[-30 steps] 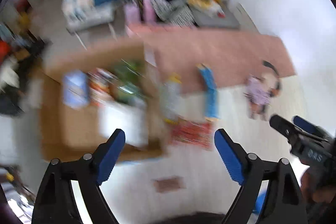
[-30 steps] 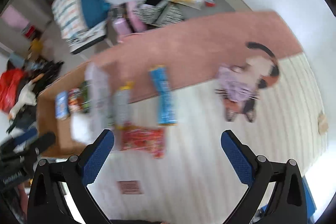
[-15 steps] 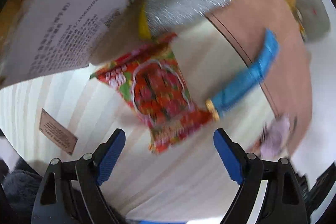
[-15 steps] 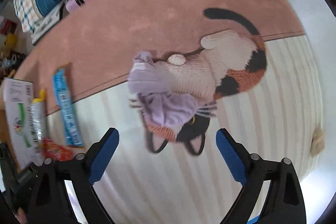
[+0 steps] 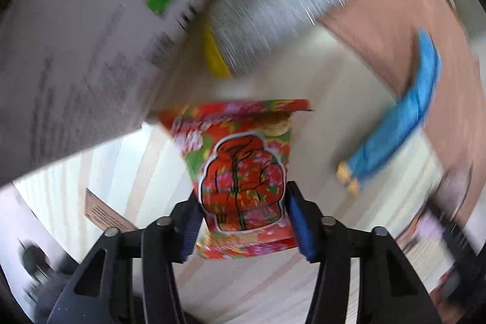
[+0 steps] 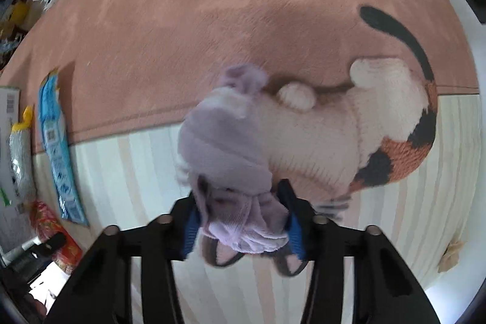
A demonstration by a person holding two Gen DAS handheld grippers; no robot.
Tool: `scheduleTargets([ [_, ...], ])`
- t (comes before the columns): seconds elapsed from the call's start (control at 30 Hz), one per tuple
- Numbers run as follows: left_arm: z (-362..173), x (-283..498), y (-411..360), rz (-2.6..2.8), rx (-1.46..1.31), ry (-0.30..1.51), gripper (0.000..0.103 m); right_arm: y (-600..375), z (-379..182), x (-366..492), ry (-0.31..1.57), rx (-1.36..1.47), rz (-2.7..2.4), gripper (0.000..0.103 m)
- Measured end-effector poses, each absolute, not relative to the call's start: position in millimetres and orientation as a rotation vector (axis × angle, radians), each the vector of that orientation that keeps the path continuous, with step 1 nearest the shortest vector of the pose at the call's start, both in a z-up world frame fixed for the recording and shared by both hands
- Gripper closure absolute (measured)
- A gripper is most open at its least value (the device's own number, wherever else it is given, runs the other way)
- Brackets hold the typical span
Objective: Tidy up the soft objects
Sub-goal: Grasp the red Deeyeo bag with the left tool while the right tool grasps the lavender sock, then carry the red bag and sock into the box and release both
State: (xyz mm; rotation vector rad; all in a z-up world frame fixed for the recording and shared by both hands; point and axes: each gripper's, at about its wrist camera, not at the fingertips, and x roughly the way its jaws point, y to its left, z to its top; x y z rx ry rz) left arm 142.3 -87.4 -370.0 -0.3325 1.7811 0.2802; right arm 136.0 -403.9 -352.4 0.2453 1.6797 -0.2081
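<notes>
The left gripper (image 5: 243,214) has its fingers closed in on the lower part of a red snack packet (image 5: 243,172), pinching it from both sides. The packet stands up between the blue pads above a striped mat (image 5: 106,160); whether its bottom edge is touching the mat cannot be told through the blur. A silver packet with yellow ends (image 5: 279,5) and a blue packet (image 5: 401,123) lie nearby, and a white box flap (image 5: 76,35) looms at the left.

The right gripper (image 6: 241,220) has its fingers narrowed around a bunched lilac cloth (image 6: 231,160), which rests against a plush cat (image 6: 379,126) lying across the mat (image 6: 136,172) and a pink rug (image 6: 212,20).

The likely trouble is slippage. The packet is slick and gripped low, so a quick swing could let it twist or slide out. The cloth is loose, and only a fold may be caught; lifting could let it unravel, drag across the cat, or snag its whiskers and pull the toy along.
</notes>
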Motion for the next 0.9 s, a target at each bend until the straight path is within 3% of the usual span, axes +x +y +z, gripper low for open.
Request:
scheduleTargets([
  [0.27, -368, 109, -129, -0.021, 0.078, 1.793, 0.055, -374, -359, 70, 1.824, 0.363, -0.061, 0.06],
  [0.4, -378, 115, -133, -0.053, 0.099, 1.811, 0.048, -363, -357, 60, 1.802, 0.302, -0.097, 0.051],
  [0.5, -378, 119, -136, -0.057, 0.109, 1.8, 0.048, -360, -362, 60, 1.791, 0.317, -0.125, 0.049],
  [0.57, -375, 122, -136, -0.05, 0.096, 1.782, 0.055, -362, -362, 63, 1.763, 0.334, -0.14, 0.049],
  [0.6, -373, 122, -136, -0.053, 0.096, 1.772, 0.057, -363, -363, 65, 1.757, 0.332, -0.141, 0.052],
  [0.63, -371, 119, -133, -0.057, 0.1, 1.768, 0.059, -362, -365, 72, 1.752, 0.34, -0.142, 0.065],
  [0.9, -320, 123, -139, -0.146, 0.103, 1.672, 0.061, -337, -311, 78, 1.643, 0.402, -0.074, 0.067],
])
